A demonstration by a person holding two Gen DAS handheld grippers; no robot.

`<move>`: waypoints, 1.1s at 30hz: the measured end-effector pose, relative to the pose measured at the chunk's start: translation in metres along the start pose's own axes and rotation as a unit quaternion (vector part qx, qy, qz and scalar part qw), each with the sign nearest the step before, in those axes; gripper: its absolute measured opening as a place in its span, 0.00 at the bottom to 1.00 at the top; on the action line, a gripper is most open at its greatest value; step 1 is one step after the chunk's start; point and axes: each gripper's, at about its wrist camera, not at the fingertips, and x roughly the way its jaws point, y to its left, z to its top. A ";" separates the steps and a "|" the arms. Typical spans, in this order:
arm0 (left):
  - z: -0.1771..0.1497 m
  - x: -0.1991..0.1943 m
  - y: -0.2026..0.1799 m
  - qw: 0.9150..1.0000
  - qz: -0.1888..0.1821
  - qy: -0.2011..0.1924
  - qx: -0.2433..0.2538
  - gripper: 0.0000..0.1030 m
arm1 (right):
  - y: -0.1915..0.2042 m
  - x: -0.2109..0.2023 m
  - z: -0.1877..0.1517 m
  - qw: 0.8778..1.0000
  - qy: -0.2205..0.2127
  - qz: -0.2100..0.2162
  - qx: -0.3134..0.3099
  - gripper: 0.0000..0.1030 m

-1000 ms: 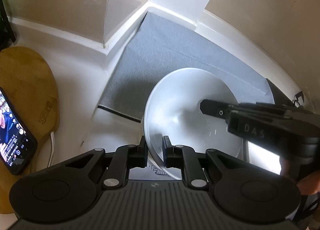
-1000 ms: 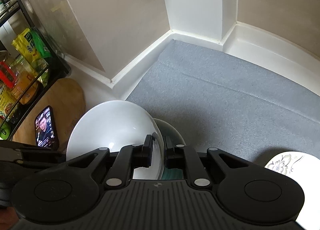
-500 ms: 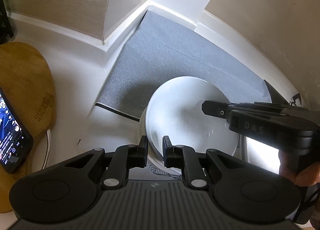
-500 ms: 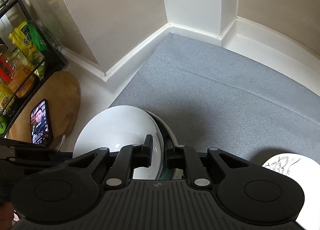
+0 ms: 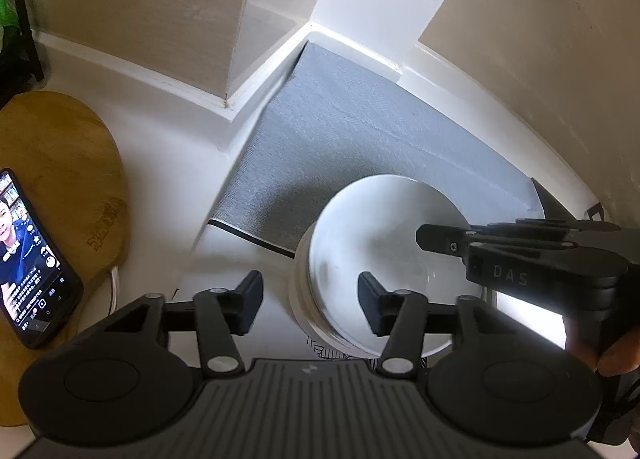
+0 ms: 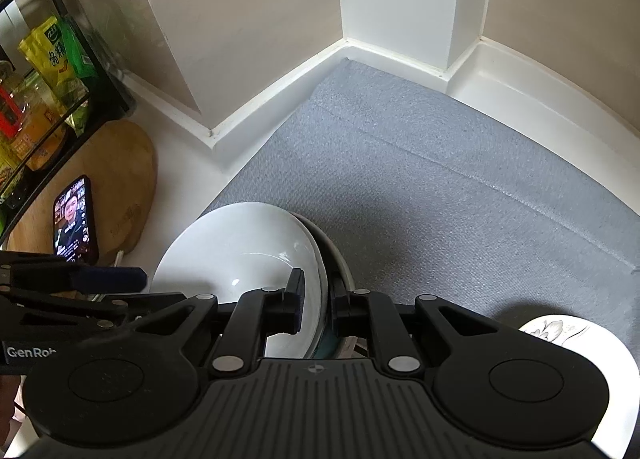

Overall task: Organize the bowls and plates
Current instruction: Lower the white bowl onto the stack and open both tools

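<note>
Nesting into the bowl beneath at the grey mat's (image 6: 440, 195) near edge, the white bowl (image 5: 384, 243) is staying pinched at its right rim by the right gripper (image 6: 318, 301); the left gripper (image 5: 310, 297) has just been opening, its jaws straddling the left rim without touching.

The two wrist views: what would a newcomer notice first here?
The white bowl stands out first, nested in a stack at the near edge of the grey mat; the right gripper is clamped on its rim. The left gripper, whose jaws have just been opening, straddles its other rim. A lit phone lies on a wooden board at left.
</note>
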 end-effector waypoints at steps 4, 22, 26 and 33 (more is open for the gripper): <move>0.002 0.000 0.003 1.000 -0.001 0.000 -0.003 0.60 | 0.005 0.001 0.001 1.000 0.003 -0.010 -0.015 0.14; 0.005 0.000 0.008 1.000 0.005 -0.009 0.004 0.82 | 0.014 0.004 0.012 0.998 0.043 -0.008 -0.052 0.23; 0.006 0.001 0.009 1.000 0.006 -0.007 0.005 0.83 | 0.021 0.003 0.014 0.995 0.047 -0.016 -0.091 0.25; 0.006 0.003 0.011 1.000 0.006 -0.006 0.005 0.85 | 0.032 0.003 0.016 0.988 0.053 -0.023 -0.144 0.31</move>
